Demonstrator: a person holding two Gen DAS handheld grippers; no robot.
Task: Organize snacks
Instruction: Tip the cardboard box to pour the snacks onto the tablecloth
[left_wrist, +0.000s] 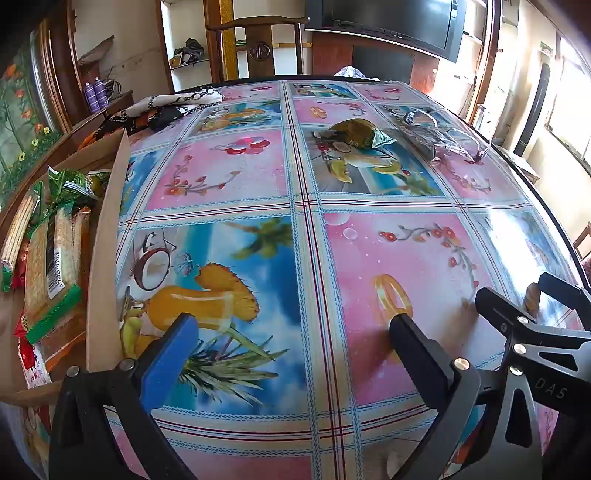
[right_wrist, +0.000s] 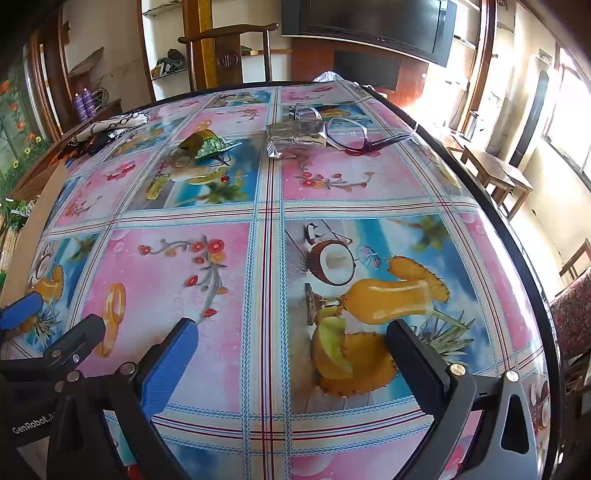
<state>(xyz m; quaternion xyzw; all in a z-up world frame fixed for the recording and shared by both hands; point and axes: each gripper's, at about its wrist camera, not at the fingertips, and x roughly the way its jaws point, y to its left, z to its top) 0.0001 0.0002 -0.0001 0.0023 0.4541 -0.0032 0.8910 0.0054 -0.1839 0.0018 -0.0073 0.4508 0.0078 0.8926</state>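
Note:
A crumpled green-and-gold snack packet (left_wrist: 354, 133) (right_wrist: 207, 146) lies on the far half of the table. Beside it to the right is a silver foil packet (left_wrist: 428, 142) (right_wrist: 295, 138). A cardboard box (left_wrist: 107, 258) (right_wrist: 33, 221) at the table's left edge holds several wrapped snacks (left_wrist: 55, 251). My left gripper (left_wrist: 291, 332) (right_wrist: 51, 321) hangs open over the near tablecloth, with nothing between its fingers. My right gripper (right_wrist: 291, 332) (left_wrist: 528, 295) is open as well, just to the right of the left one and empty. Both are far short of the two packets.
Purple-framed glasses (right_wrist: 347, 136) (left_wrist: 461, 146) rest against the foil packet. A patterned cloth (left_wrist: 177, 103) (right_wrist: 110, 127) lies at the far left corner. The table (right_wrist: 498, 229) has a dark rim, with a wooden chair (left_wrist: 258, 51) behind it and a bench (right_wrist: 495, 177) to the right.

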